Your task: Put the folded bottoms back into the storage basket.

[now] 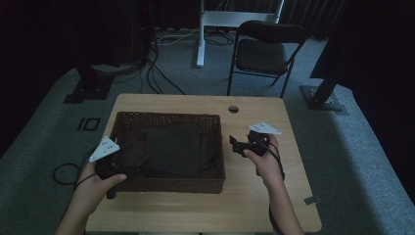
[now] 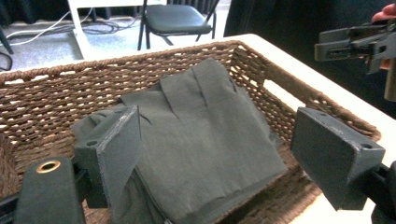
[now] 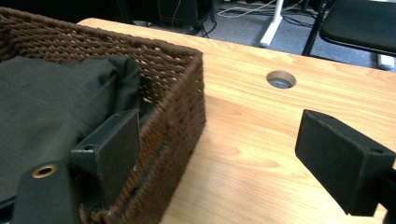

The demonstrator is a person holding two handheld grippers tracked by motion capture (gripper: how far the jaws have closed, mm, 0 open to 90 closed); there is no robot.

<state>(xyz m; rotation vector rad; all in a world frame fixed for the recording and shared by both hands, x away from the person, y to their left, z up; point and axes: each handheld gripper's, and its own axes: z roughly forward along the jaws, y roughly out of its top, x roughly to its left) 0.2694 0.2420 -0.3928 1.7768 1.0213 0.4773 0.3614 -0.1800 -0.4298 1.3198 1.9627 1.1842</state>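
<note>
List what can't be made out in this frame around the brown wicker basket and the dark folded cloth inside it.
- Basket floor: the dark grey folded cloth covers most of the bottom of the brown woven wicker basket in the high view, so anything beneath is hidden.
- Cloth type: too dim in the high view; the left gripper view shows seams but not what garment.
- Left gripper: jaws merge with dark cloth in the high view.
- Right gripper: small and dark there.

**Dim room, grey carpet**

Pretty dark in here, black curtains all round. Grey carpet with cables trailing over it. A black folding chair sits past the table's far edge, beside a white desk leg. Black stand bases flank the far corners.
</note>
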